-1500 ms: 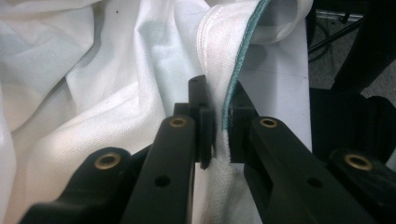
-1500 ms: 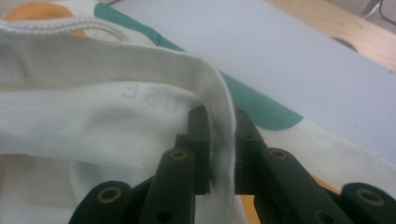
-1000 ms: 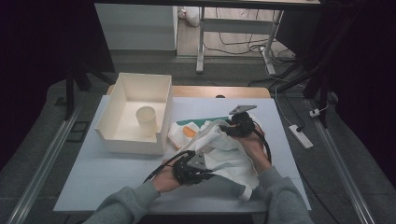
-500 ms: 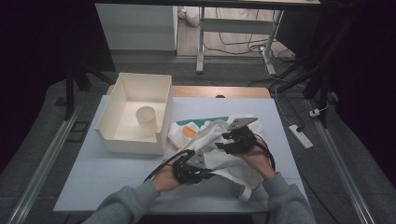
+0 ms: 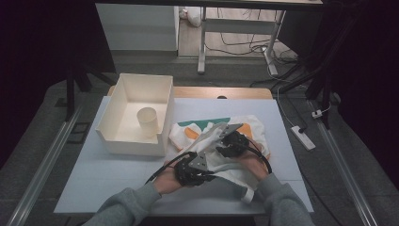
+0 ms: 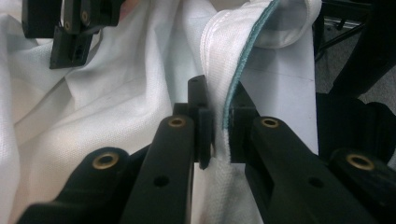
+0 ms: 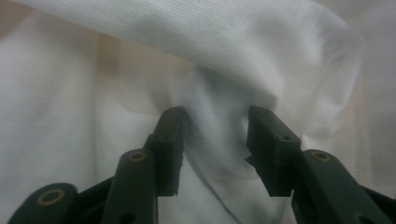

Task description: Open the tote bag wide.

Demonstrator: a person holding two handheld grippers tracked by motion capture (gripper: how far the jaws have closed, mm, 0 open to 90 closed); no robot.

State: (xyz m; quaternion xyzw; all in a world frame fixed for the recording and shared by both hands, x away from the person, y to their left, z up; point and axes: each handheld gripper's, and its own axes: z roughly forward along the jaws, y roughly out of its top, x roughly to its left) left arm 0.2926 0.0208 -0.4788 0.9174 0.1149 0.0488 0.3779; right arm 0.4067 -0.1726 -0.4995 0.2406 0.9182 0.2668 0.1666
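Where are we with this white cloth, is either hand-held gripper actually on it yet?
Done: the left hand-held gripper is clamped on the cloth's stitched, green-edged hem. In hand: the right hand-held gripper sits open with a fold between its jaws, not pinched. Left: the cloth lies crumpled on the table beside the box.
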